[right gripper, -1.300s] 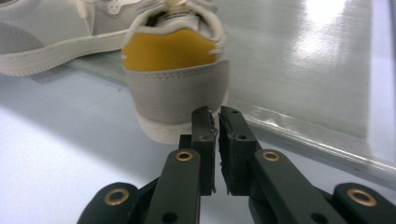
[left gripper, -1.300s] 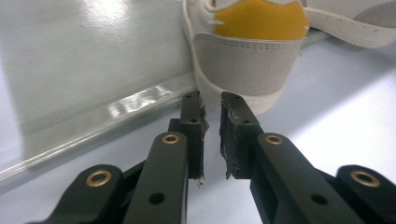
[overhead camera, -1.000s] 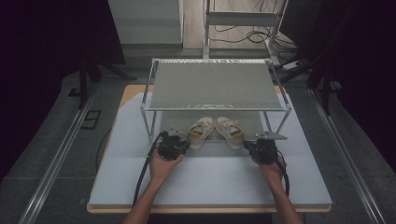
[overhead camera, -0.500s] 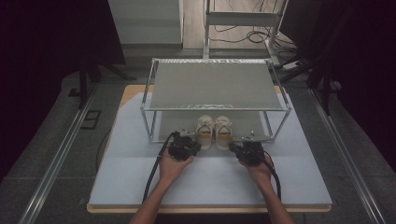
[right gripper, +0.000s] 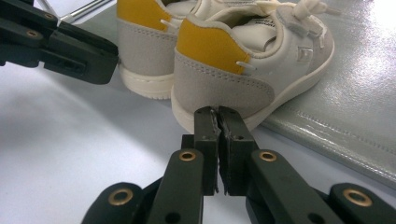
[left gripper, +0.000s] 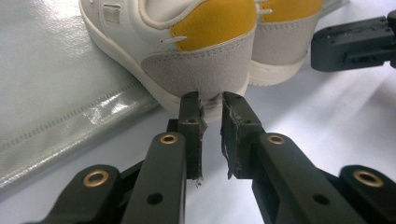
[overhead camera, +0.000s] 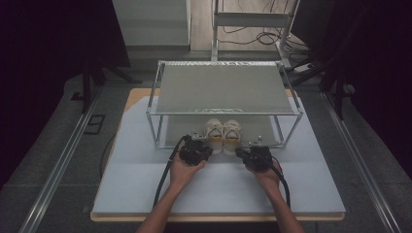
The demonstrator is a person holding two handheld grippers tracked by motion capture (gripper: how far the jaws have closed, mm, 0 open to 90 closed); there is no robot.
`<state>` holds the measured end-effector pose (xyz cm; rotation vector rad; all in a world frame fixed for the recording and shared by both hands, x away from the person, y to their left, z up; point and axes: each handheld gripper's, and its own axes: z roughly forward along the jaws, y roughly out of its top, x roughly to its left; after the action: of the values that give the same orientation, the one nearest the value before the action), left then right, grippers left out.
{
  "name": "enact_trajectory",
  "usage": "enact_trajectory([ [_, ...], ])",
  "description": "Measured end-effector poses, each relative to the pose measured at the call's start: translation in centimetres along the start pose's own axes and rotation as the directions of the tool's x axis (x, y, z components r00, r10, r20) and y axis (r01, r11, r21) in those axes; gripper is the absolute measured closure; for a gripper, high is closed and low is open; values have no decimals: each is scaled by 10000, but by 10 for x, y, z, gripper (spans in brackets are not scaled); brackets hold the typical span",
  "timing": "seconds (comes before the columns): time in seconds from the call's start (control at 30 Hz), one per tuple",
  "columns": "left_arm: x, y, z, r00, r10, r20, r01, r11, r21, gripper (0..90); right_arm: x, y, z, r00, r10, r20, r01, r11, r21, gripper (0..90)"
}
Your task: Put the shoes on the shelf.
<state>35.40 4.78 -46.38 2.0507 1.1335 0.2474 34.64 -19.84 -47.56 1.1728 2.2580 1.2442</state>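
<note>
At frame centre, the left claw (left gripper: 212, 105), slightly parted, and the right claw (right gripper: 217, 116), closed and empty, sat behind two shoes (overhead camera: 222, 134) at the rack (overhead camera: 223, 90).

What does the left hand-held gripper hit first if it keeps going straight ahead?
Likely the heel of the left sneaker: the left hand-held gripper points at its grey suede heel, tips at the sole edge. Contact unclear.

Obstacles: metal rack (overhead camera: 223, 92) spanning the table's (overhead camera: 145, 194) far half, its top shelf roofing the two shoes (overhead camera: 222, 132) at its front edge. Free room: bare near half.
</note>
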Motion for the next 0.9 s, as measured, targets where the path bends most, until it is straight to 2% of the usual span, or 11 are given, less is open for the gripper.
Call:
enact_trajectory([
  [0.27,5,5,6,9999,-86,-72,87,9999,98,780,1,1,2,10000,8,-4,-8,10000,-35,857],
  [0.43,9,8,12,9989,-462,-45,463,9989,31,778,2,1,1,10000,26,-56,-27,10000,-96,851],
  [0.47,10,9,13,9992,-391,-25,391,9992,16,779,4,1,1,9999,-22,-102,21,9999,-111,850],
  [0.5,13,10,13,9999,-147,8,147,9999,21,779,5,1,0,9999,-67,-137,66,9999,-126,851],
  [0.57,13,10,14,9999,-149,0,149,9999,48,779,8,2,1,9997,-147,-175,145,9998,-122,851],
  [0.63,13,11,14,9999,-119,-28,119,9999,88,778,9,3,3,9998,-201,-24,201,9998,-90,854],
  [0.9,11,12,15,9999,-94,-41,94,9999,76,770,5,5,5,9997,26,257,-21,9998,-187,888],
])
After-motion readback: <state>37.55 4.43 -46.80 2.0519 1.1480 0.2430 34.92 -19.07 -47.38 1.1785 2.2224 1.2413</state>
